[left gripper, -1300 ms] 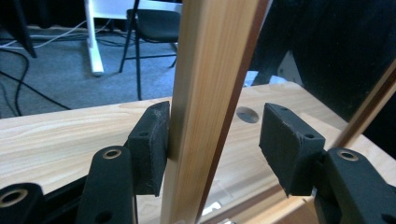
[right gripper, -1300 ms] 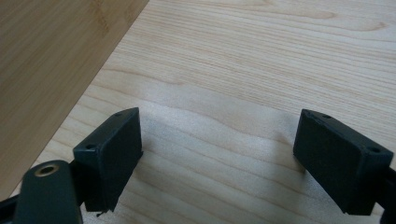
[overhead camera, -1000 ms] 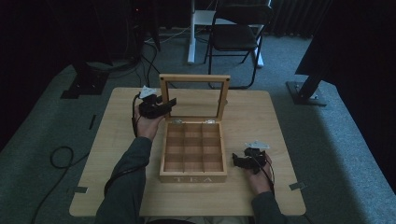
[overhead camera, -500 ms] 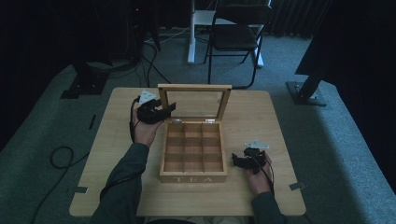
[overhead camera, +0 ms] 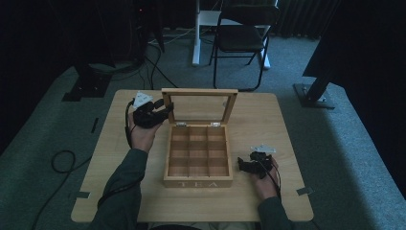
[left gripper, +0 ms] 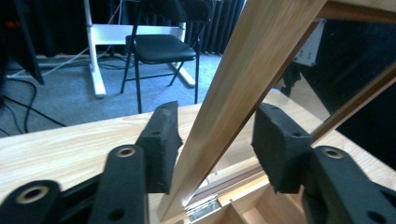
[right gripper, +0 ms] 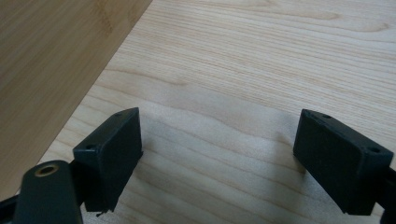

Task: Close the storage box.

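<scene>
Jaws closing: my left gripper (left gripper: 212, 149) straddles the lid (left gripper: 233, 98) side rail, not yet pinching, to swing it over the box (overhead camera: 198, 152) mid-table; right gripper (right gripper: 219, 158) rests wide apart near the table's (overhead camera: 287, 124) right edge, spare

The single word "TEA", in pale capital letters, stands on the front wall of the open wooden box (overhead camera: 198, 182) on the table (overhead camera: 268, 124), and nothing else there can be read.
</scene>
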Demonstrator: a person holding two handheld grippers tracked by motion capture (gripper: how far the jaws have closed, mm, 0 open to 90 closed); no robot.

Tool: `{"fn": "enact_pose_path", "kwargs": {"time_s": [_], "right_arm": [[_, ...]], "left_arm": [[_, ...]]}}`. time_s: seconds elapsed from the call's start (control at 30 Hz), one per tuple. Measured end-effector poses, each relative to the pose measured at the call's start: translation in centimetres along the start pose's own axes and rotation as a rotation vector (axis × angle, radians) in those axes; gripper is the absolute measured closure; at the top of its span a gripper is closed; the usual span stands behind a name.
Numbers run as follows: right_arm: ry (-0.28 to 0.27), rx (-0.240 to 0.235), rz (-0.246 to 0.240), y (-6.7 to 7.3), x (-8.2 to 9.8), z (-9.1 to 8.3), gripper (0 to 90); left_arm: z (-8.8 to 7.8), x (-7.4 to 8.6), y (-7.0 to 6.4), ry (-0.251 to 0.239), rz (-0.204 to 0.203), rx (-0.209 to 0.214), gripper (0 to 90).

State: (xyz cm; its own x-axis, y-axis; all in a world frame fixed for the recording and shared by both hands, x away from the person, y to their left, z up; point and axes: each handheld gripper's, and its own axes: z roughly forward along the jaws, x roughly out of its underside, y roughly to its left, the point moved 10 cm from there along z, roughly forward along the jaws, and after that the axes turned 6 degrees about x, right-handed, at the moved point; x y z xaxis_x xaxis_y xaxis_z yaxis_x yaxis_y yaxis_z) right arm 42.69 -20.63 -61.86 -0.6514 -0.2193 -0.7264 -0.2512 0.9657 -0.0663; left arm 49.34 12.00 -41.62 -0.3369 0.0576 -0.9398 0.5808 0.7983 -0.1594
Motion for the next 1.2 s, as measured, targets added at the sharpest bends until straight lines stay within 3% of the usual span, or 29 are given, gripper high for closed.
{"fn": "enact_pose_path", "kwargs": {"time_s": [0.4, 1.2], "right_arm": [[0.000, -0.004, -0.003, 0.2, 0.0, 0.0, 15.0], [-0.001, -0.004, -0.004, 0.2, 0.0, 0.0, 15.0]], "left_arm": [[-0.9, -0.5, -0.9, 0.023, 0.065, -0.015, 61.1], [-2.4, -0.1, -2.0, -0.013, 0.025, 0.007, 59.4]]}}
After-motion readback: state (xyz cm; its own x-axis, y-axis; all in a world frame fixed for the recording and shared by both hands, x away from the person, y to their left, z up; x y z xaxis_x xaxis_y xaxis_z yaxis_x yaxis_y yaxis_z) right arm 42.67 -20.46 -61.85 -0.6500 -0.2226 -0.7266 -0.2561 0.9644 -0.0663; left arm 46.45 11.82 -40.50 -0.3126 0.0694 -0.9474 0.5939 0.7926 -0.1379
